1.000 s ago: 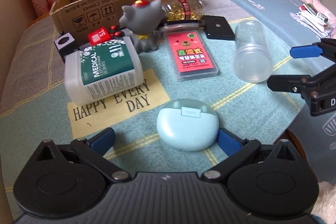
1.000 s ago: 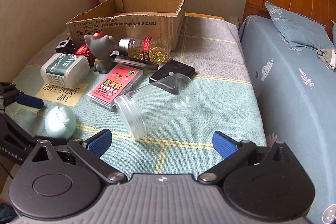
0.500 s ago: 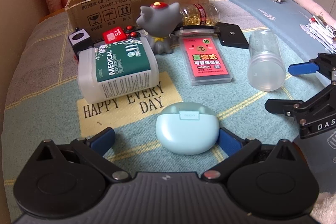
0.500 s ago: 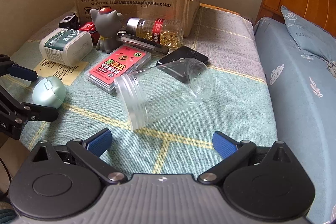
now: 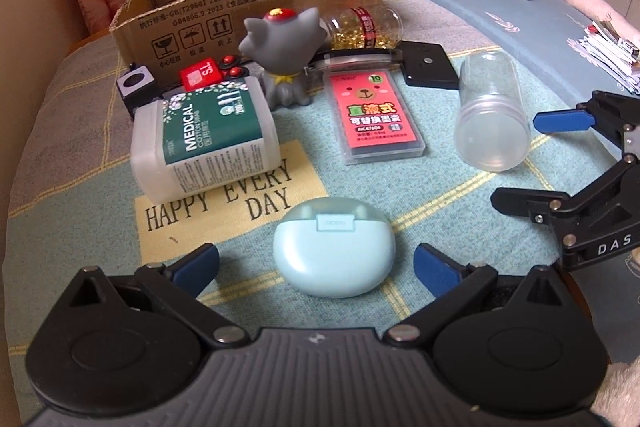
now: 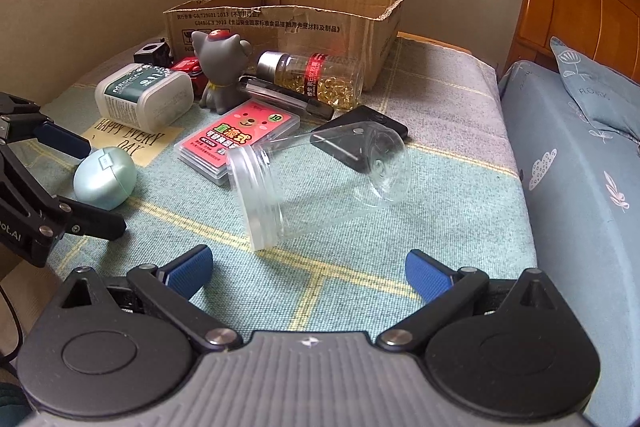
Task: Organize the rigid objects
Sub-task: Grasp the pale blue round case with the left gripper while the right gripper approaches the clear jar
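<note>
a desk point(image 6: 440, 99) covered with a teal and grey checked cloth, scattered with small objects, a bed point(image 6: 580, 187) beside its right edge.

the left gripper point(image 5: 316, 263) sits low at the near edge, jaws wide apart, holding nothing; a pale mint rounded plastic earbud case point(image 5: 334, 247) lies between its blue fingertips point(image 5: 198, 265), with gaps on both sides. the right gripper point(image 6: 308, 273) also hovers at the near edge, jaws wide open and empty, facing a clear plastic jar point(image 6: 320, 179) lying on its side, mouth toward the near edge.

the left wrist view alone shows the text on the white medical cotton swab box point(image 5: 204, 139), which lies on a yellow "happy every day" patch point(image 5: 224, 207), and a small black cube point(image 5: 136, 87) and red item point(image 5: 200, 75) just behind that box. the right wrist view alone shows the silver cap of the clear bottle of yellow capsules point(image 6: 316, 79) and the wooden headboard point(image 6: 576, 7).

a grey cat figurine point(image 5: 286, 59) stands mid-desk, a red flat card case point(image 5: 376, 117) to its right, a black flat device point(image 5: 428, 71) behind that. a brown cardboard box point(image 5: 256, 7), open at the top, stands at the far edge. bare cloth lies along the desk's right edge and near the right corner.
</note>
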A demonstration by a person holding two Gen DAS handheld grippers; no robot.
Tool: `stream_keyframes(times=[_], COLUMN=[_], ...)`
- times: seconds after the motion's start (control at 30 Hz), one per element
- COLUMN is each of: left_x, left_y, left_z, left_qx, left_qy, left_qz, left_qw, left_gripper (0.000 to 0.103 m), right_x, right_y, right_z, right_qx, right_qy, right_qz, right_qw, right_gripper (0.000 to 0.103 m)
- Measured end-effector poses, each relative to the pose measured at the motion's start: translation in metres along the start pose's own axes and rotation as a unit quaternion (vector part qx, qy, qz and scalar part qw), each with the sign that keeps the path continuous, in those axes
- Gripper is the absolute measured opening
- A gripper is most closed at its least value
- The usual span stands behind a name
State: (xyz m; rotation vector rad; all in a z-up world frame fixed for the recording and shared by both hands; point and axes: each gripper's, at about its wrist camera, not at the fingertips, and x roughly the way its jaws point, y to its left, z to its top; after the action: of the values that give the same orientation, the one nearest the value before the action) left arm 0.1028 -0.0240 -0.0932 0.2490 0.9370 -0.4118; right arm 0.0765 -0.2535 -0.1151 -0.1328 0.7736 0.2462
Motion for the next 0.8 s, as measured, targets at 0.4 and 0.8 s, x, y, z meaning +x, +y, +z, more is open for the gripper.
stream_keyframes(times=[0.4,0.8], left_x=[-0.011,-0.008], left_y=[-0.02,-0.013], left_z=[0.002,0.003], left_qx=[0.019,0.006], left_qy=[-0.013,-0.016], left_qz=[-0.007,-0.014], left_qw=[0.9997,0.9998], left_gripper=[0.069,0.062], right_x=[0.003,0.006], right_y=[-0.002,-0.015], right_z=[0.003,0.02], right_qx=[-0.007,-0.046], right_qy=[0.0,0.006], right_qz=[0.007,0.025], right_qw=[1.0,0.999], right_gripper=[0.103,0.103])
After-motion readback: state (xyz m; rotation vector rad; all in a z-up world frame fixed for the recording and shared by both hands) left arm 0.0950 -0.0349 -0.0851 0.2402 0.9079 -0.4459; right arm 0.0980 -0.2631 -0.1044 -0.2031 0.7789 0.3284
